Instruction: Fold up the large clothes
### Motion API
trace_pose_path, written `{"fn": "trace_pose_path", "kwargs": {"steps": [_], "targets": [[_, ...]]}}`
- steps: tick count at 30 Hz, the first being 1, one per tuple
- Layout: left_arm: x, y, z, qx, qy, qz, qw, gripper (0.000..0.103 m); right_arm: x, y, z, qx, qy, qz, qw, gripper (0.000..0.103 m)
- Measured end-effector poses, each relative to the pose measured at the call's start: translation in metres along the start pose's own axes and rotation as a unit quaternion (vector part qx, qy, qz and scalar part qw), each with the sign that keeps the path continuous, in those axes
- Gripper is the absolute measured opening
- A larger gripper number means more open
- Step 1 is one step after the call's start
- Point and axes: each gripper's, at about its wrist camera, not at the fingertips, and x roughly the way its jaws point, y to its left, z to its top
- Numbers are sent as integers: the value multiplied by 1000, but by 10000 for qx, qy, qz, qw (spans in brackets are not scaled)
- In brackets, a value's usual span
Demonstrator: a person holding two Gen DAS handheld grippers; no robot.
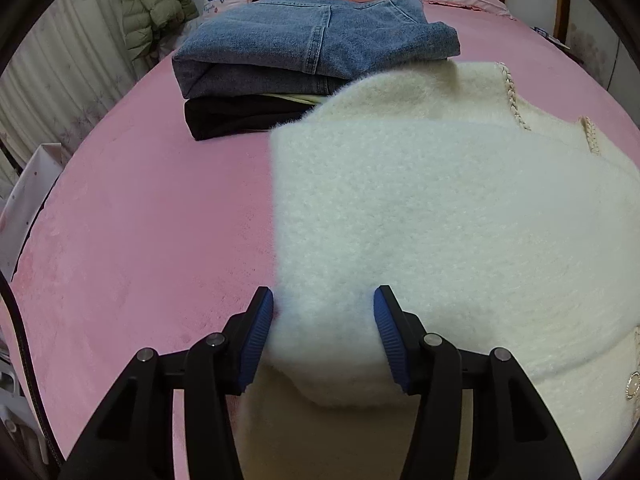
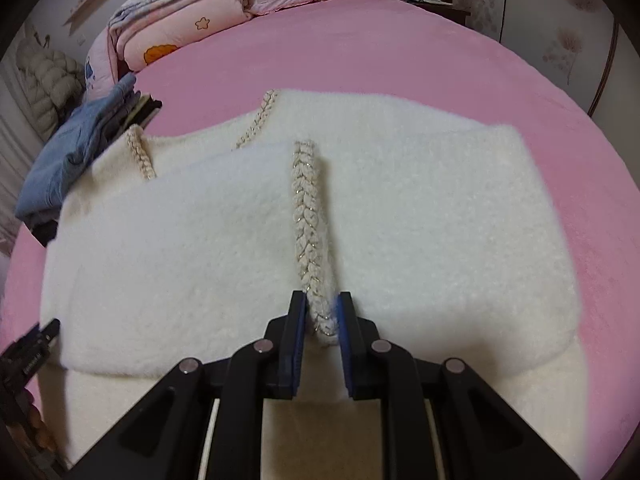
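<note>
The near hem of the fluffy cream cardigan (image 1: 420,208) drops out of sight under both grippers, and how many layers lie folded cannot be told. The garment lies flat on the pink bedspread (image 1: 140,220) — braided trim (image 2: 310,220) running down its middle. The left gripper (image 1: 323,312) stands wide open, straddling the cardigan's left edge. The right gripper (image 2: 323,312) is nearly closed, pinching the trim's lower end

White fuzzy garment (image 1: 420,208): 3 o'clock portion cut off by lens rim. Black folded item (image 1: 236,118): mostly hidden beneath jeans (image 1: 316,46); type indeterminable. Braided trim (image 2: 310,216): lower end hidden between right gripper (image 2: 322,312) pads. Bedside items at 1 o'clock: too small to identify.
</note>
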Motion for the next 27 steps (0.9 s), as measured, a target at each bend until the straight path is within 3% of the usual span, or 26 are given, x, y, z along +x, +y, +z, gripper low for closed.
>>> {"fn": "trace_pose_path", "kwargs": {"steps": [4, 11, 14, 18, 22, 27], "targets": [[-12, 9, 3, -110, 101, -189, 9997, 53, -14, 8, 4, -132, 37, -245, 9996, 21], [-56, 9, 31, -309, -640, -502, 9962, 63, -47, 38, 32, -272, -496, 485, 9972, 32], [-48, -4, 51, -405, -682, -643, 9948, 63, -36, 67, 48, -392, -473, 967, 9934, 32], [-15, -20, 73, -476, -584, -753, 9943, 63, -2, 109, 62, -669, -367, 1177, 9901, 32], [31, -21, 81, -456, -67, -451, 9979, 63, 43, 112, 71, -614, -92, 726, 9954, 31], [42, -14, 77, -317, -200, -519, 9979, 66, 48, 58, 74, -520, -421, -217, 9975, 24]]}}
